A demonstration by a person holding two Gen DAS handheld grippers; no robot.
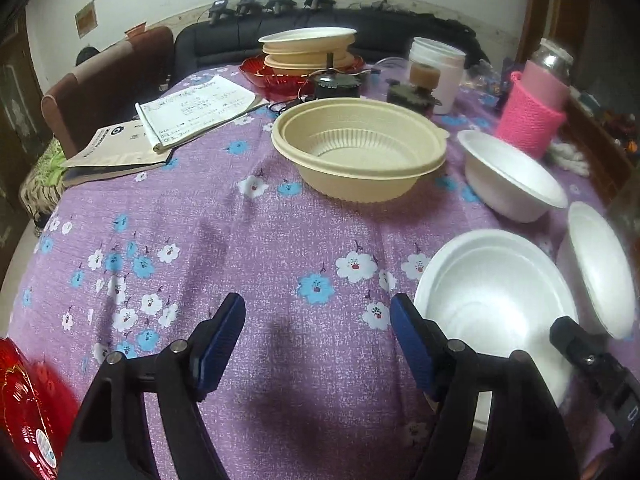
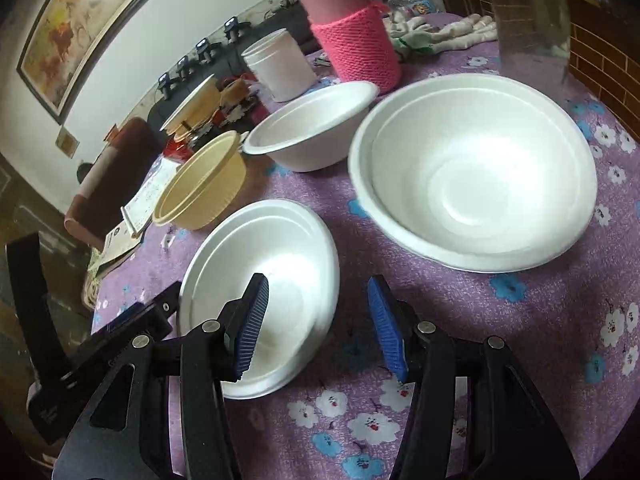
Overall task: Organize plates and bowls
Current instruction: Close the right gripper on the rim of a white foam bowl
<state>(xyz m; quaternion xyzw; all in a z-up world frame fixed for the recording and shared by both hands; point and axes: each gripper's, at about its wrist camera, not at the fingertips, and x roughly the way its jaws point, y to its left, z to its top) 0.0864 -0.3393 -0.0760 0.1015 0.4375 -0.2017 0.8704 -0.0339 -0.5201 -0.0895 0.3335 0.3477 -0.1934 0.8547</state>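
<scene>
A beige plastic bowl stands mid-table. Three white foam bowls lie to its right: a near one, a far one, and a large one. A stack of beige plates rests on a red dish at the back. My left gripper is open and empty, left of the near foam bowl. My right gripper is open and empty, its left finger over that bowl's rim.
A pink knitted flask, a white jar, notebooks, small dark gadgets and a red shiny thing sit on the purple floral tablecloth. Gloves lie at the far right.
</scene>
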